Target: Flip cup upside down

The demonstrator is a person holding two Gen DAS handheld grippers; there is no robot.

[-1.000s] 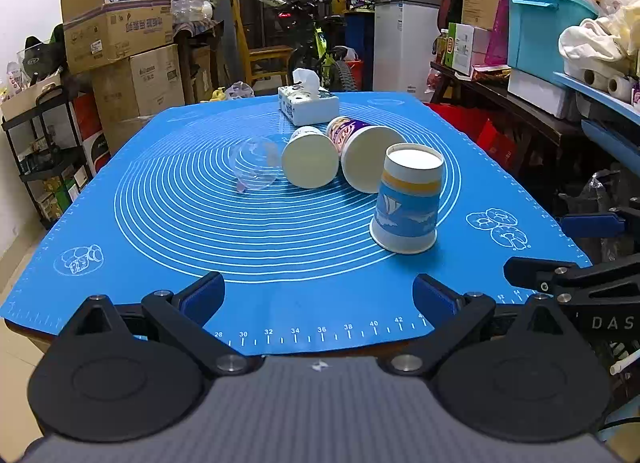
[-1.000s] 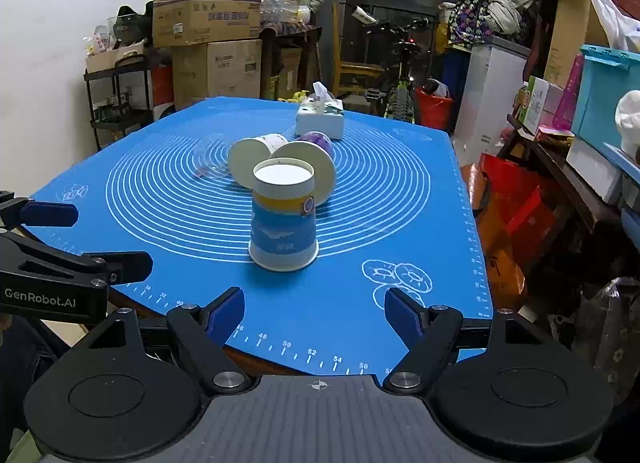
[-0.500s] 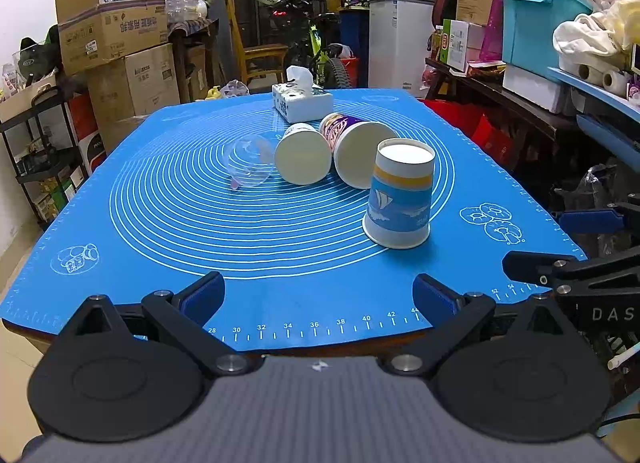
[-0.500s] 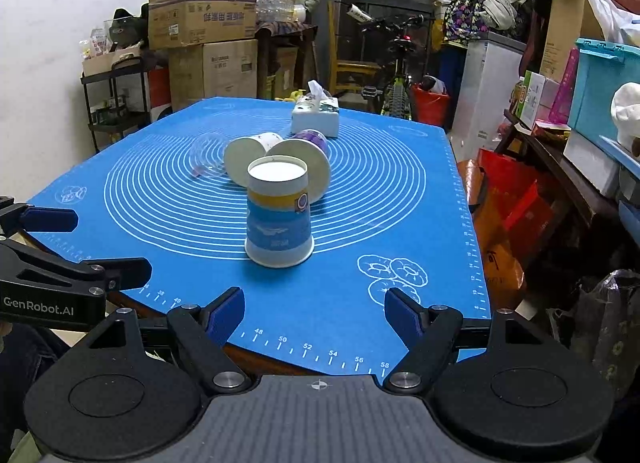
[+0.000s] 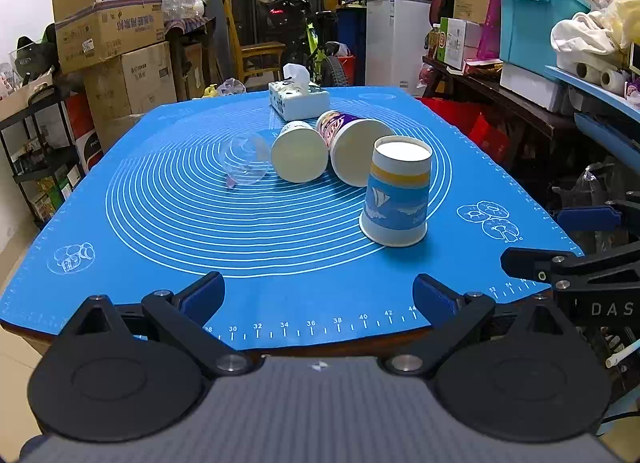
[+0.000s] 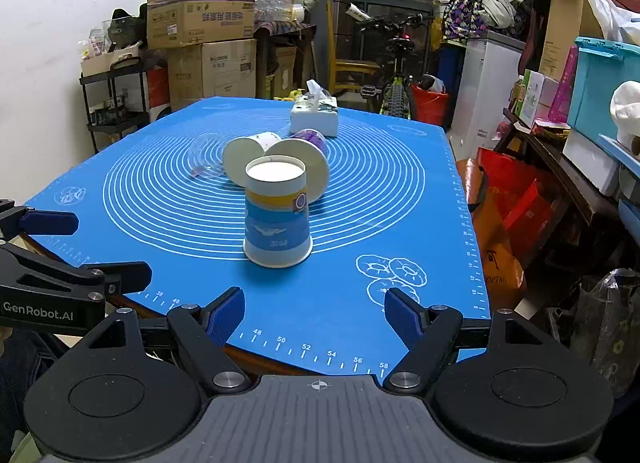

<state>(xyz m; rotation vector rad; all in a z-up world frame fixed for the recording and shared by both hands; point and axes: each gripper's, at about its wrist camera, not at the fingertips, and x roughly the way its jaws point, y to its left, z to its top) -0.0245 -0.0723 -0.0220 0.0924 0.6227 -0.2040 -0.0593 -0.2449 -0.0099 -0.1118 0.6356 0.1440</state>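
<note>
A blue and white paper cup (image 5: 396,195) (image 6: 278,215) stands upside down, mouth down, on the blue mat (image 5: 200,231) (image 6: 400,223). Behind it lie on their sides a white paper cup (image 5: 298,151) (image 6: 246,153), a purple paper cup (image 5: 354,147) (image 6: 308,155) and a clear plastic cup (image 5: 246,159) (image 6: 206,155). My left gripper (image 5: 318,299) is open and empty at the mat's near edge. My right gripper (image 6: 314,317) is open and empty, in front of the blue cup and apart from it.
A tissue box (image 5: 298,97) (image 6: 314,113) stands at the far side of the mat. Cardboard boxes (image 5: 108,27), a bicycle (image 6: 394,75) and shelves with a teal bin (image 5: 536,27) surround the table. Red bags (image 6: 508,215) sit right of the table.
Both grippers have drawn back slightly from the cups, toward the table's near edge. The cups have not moved.
</note>
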